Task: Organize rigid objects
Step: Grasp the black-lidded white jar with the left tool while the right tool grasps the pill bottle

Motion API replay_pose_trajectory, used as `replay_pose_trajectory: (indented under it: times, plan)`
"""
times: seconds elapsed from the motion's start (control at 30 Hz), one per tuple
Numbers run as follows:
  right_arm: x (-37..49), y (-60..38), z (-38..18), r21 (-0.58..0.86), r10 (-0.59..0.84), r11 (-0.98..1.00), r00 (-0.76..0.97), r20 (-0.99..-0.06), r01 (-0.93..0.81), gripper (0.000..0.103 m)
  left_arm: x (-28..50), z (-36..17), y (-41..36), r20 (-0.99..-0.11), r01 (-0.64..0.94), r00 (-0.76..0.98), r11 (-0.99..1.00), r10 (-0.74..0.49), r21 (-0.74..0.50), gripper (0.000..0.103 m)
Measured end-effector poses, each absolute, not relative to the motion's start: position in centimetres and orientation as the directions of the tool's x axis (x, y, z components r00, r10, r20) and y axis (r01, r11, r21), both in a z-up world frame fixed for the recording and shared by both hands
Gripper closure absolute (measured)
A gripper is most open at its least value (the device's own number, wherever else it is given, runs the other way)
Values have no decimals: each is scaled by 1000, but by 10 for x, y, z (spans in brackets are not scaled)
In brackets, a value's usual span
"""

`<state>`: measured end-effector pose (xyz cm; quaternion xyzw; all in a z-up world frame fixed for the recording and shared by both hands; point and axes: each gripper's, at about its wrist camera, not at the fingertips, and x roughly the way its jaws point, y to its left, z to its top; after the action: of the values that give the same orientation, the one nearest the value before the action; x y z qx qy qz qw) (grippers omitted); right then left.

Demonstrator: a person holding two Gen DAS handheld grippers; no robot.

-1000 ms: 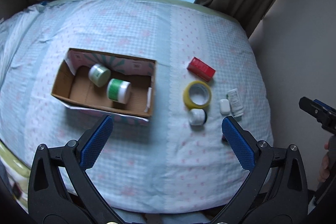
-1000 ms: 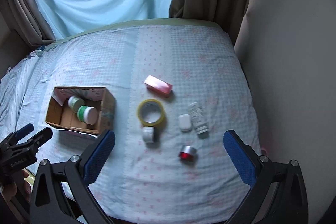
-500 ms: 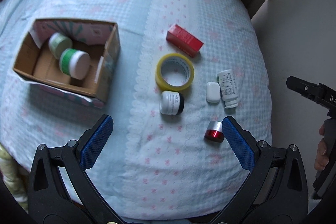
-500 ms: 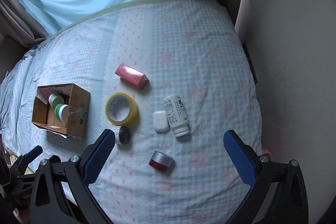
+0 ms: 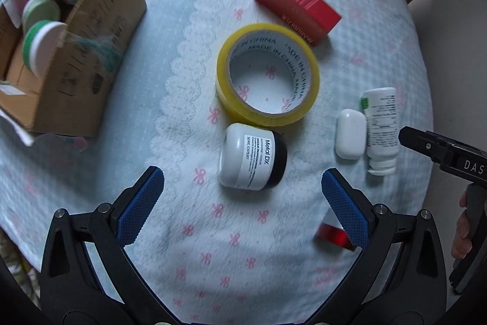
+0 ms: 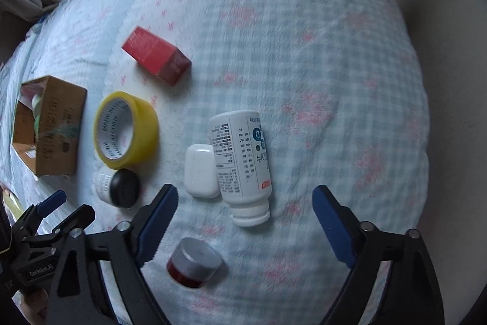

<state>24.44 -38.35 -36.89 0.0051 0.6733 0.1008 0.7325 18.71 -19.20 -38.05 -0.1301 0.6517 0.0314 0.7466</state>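
My left gripper (image 5: 242, 174) is open and points down over a white jar with a black lid (image 5: 252, 162) that lies on its side; the pads stand apart from it. A white pill bottle (image 6: 240, 154) lies on the bed, its cap end between the fingers of my right gripper (image 6: 245, 192), whose jaws are closing without touching it. A small white case (image 6: 201, 171) rests against the bottle. A red jar with a silver lid (image 6: 193, 264) lies near the right gripper's left finger. A yellow tape roll (image 5: 268, 72) and a red carton (image 5: 298, 5) lie beyond.
A cardboard box (image 5: 91, 51) at the left holds two green and white jars (image 5: 39, 44). Everything rests on a soft checked bedspread (image 5: 182, 111). A wall (image 6: 450, 81) runs along the bed's right edge. A hand (image 5: 462, 233) holds the right gripper.
Both grippers have come down close over the bed, so the objects look much larger. The right gripper's jaws have narrowed. The left has shifted right from the box to the black-lidded jar.
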Motion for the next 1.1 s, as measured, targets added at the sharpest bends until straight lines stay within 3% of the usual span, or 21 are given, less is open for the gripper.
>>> replay_pose_trajectory:
  times: [0.3, 0.4, 0.6, 0.67, 1.1]
  plan:
    - [263, -377, -420, 194, 196, 966, -7, -981, -172, 32, 197, -423, -198, -989, -217, 91, 967, -113, -131, 7]
    - [265, -371, -431, 212, 209, 961, -33, -977, -179, 45, 199, -430, -198, -990, -208, 79, 970, -115, -129, 17]
    - [266, -376, -436, 242, 240, 960, -33, -970, -141, 54, 202, -439, -197, -989, -208, 76, 968, -126, -139, 38]
    - [268, -381, -437, 253, 250, 959, -37, -967, -130, 54, 201, -439, -199, -985, -192, 86, 968, -148, -162, 51]
    - [264, -369, -431, 216, 216, 972, -9, -976, -94, 55, 195, -425, -201, -984, -142, 114, 978, -140, -155, 52]
